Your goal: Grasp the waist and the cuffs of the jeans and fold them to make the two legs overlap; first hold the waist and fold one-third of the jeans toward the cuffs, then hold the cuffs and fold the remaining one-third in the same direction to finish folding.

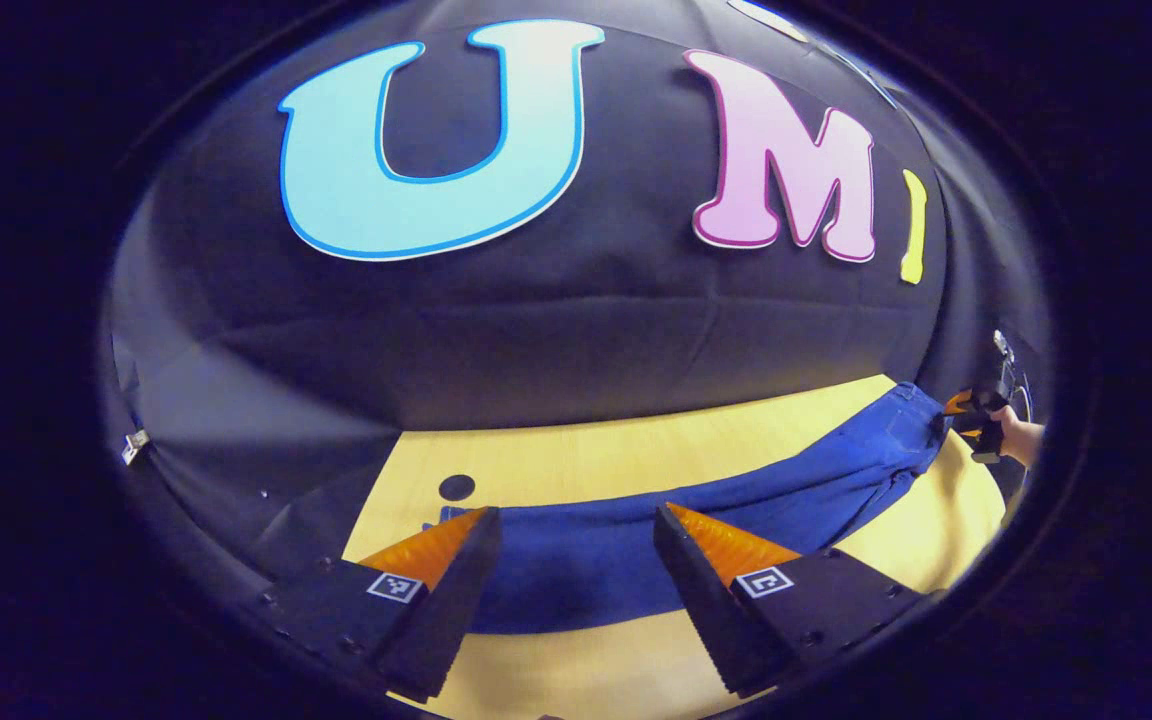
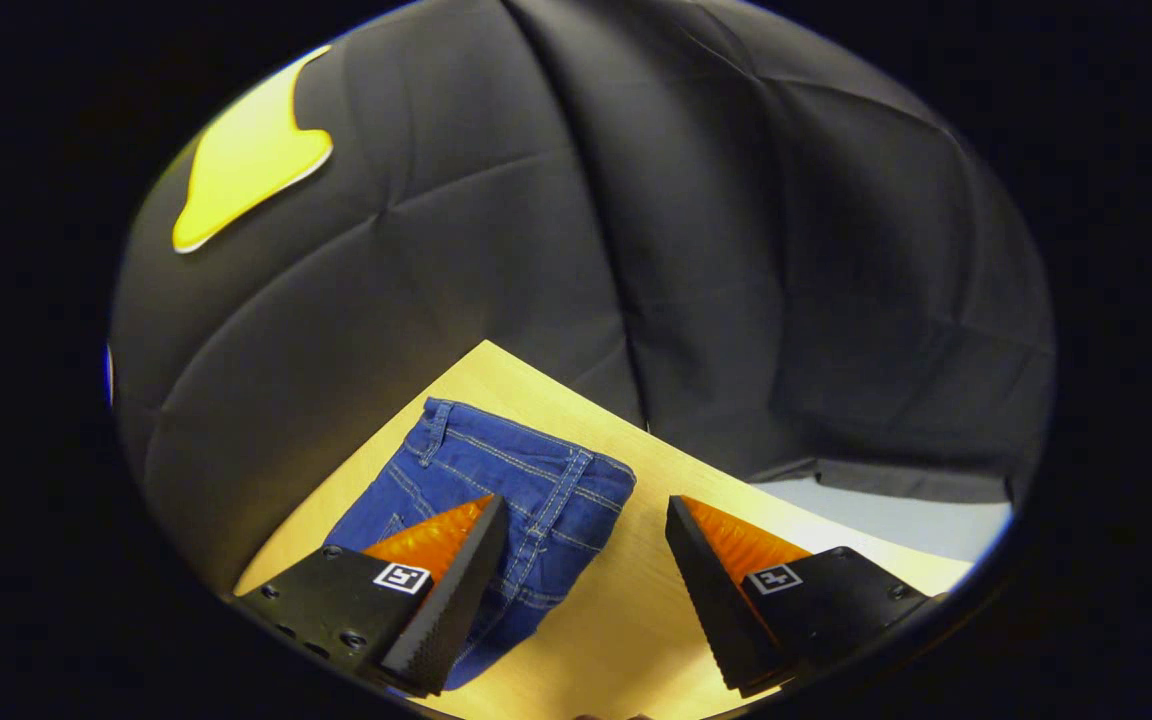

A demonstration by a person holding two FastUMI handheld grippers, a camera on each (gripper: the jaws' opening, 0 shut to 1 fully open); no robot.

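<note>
Both tools gape wide, gripping nothing. The left tool [image 1: 576,530] straddles the jeans [image 1: 736,500] cuffs; the right tool [image 2: 586,520] nears the waist [image 2: 526,470]. First grasp pending: close on denim

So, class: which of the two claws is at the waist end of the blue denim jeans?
The right claw: stitched waistband and pockets of the blue denim jeans lie before it; the left claw faces plain leg fabric.

**No legible text beyond the fingers' coded tags**

Small square black-and-white marker tags sit on the left gripper's [image 1: 576,545] fingers [image 1: 396,586] and on the right gripper's [image 2: 586,535] fingers [image 2: 403,577]; their patterns are codes, not letters. The jeans [image 2: 496,490] carry no readable label.
</note>
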